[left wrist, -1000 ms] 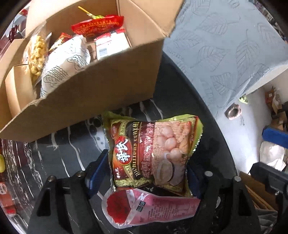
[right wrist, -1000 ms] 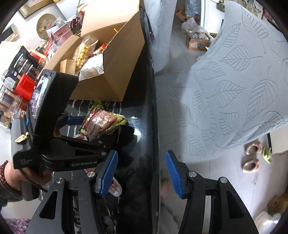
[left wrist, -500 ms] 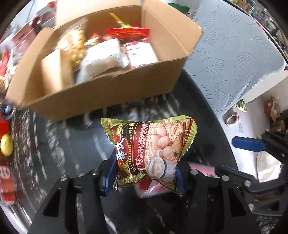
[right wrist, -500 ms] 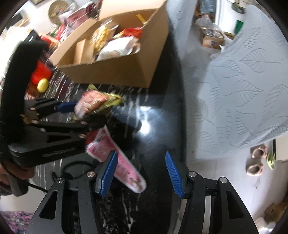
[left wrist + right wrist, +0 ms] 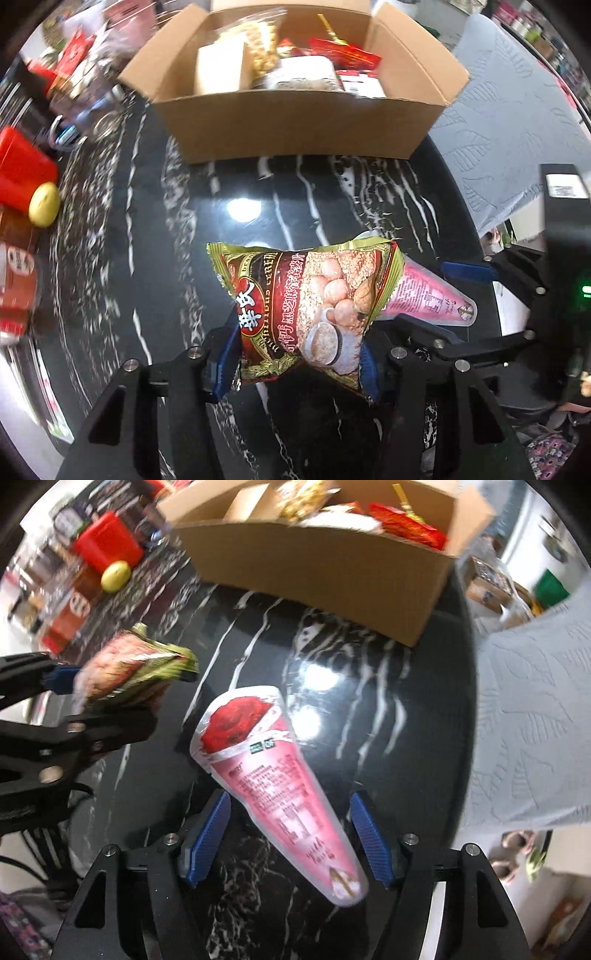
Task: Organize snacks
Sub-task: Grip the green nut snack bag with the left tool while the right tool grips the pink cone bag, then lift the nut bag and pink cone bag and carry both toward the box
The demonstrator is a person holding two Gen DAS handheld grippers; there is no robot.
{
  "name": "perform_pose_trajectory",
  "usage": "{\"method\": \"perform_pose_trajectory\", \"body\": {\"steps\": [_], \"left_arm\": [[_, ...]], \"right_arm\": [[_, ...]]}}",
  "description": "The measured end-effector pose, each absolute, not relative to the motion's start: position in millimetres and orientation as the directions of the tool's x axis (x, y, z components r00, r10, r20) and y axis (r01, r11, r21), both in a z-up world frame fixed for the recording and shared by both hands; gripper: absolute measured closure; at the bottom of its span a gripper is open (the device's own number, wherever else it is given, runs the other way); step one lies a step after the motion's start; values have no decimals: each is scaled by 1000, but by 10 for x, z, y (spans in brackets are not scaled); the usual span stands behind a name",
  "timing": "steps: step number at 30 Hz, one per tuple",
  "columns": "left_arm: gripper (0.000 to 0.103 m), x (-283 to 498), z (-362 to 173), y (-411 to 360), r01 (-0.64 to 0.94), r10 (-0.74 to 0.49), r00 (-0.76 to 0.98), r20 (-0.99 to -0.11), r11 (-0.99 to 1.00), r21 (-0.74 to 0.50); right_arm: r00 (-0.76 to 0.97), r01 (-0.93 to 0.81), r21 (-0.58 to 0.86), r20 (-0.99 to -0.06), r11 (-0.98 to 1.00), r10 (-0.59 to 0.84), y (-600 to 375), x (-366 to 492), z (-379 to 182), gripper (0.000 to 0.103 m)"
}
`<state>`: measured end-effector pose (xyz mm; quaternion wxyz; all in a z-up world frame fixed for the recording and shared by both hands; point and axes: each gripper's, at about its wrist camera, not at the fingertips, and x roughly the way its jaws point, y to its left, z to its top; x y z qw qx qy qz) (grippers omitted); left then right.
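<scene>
Between the blue pads of your left tool [image 5: 299, 360] a puffy snack bag [image 5: 308, 310] is being pinched by its lower half and is hanging above the black, white-veined table [image 5: 207, 229]. That bag is showing a green-gold crimped edge, a maroon front with a red oval logo and pictured pale round balls beside a bowl; it is bulging out above the pads. From the right wrist view you are seeing it edge-on at 9 o'clock, lifted off the surface.

Your right tool [image 5: 290, 834] is standing spread, its jaws having just been opening wider, with a pink cone-shaped packet [image 5: 273, 775] lying flat on the table between them and the pads not pressing it. The packet is carrying a red rose print on its wide rounded end, which is pointing toward 11 o'clock, and small print down its pink body, tapering to a narrow tip near 5 o'clock.

At 12 o'clock an open cardboard box [image 5: 295, 122] is sitting on the table, already holding several snacks. A yellow ball [image 5: 44, 208] is resting against a red container [image 5: 22, 173] at 9 o'clock in the left view.
</scene>
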<state>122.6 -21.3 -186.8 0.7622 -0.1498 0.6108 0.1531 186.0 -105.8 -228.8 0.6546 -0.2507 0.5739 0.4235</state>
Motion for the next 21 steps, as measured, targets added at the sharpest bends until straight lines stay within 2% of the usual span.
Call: {"method": "perform_pose_trajectory", "body": {"steps": [7,10,17,21], "left_arm": [[50,1118,-1865,-221,-460,56,204,-977,887,-46],[50,1116,-1851,-266,-460,52,211,-976,886,-52],[50,1232,-1840,-402,-434,22,232,-973,897,-83],[50,1339,-1827,-498,-405,11,242,-970,910,-91]], "right_arm": [[87,-880,40,-966,473,243,-974,1784,-2346,33],[122,-874,15,-961,486,248,-1063,1822,-2339,47],[148,-792,22,-963,610,227,-1405,2038,-2342,52],[142,-749,50,-962,661,233,-1594,2127,-2312,64]]}}
